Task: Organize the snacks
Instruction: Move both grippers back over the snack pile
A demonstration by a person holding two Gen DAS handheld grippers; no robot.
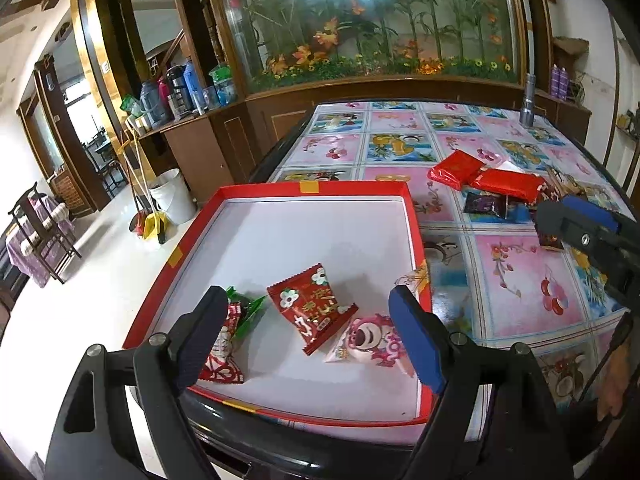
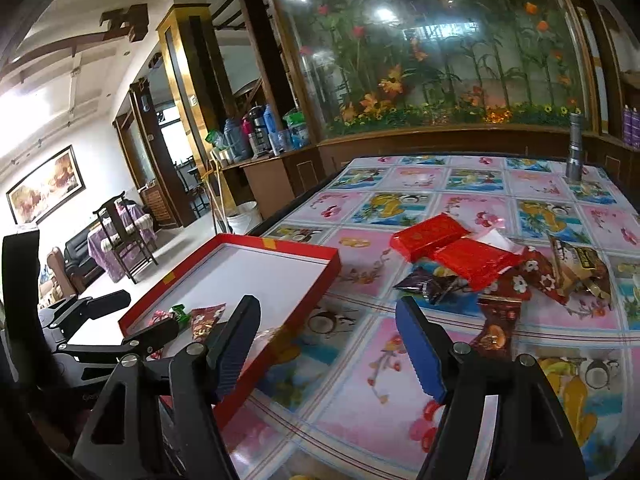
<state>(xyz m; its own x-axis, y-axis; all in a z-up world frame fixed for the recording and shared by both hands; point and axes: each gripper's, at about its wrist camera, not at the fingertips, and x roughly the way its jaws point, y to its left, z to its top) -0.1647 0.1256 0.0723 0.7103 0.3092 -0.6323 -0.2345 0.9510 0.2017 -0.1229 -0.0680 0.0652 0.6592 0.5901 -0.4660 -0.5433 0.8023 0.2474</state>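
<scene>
A red-rimmed tray [image 1: 312,189] with a white floor sits at the table's near left corner; it also shows in the right wrist view [image 2: 280,249]. In it lie a red flowered packet [image 1: 310,306], a pink bear packet [image 1: 370,340] and a red-and-green packet [image 1: 234,330]. My left gripper [image 1: 310,338] is open above them, empty. A pile of snacks lies right of the tray: two red packs [image 2: 460,250], a dark packet [image 2: 430,282], a brown candy [image 2: 496,328]. My right gripper [image 2: 326,344] is open and empty over the table, left of the brown candy; it also shows in the left wrist view [image 1: 580,228].
A grey metal flashlight [image 2: 575,148] stands at the table's far right. The table [image 2: 400,200] has a pink and blue patterned cover. A wooden counter with bottles [image 1: 180,92] and a glass cabinet stand beyond. A white bucket [image 1: 172,196] stands on the floor at left.
</scene>
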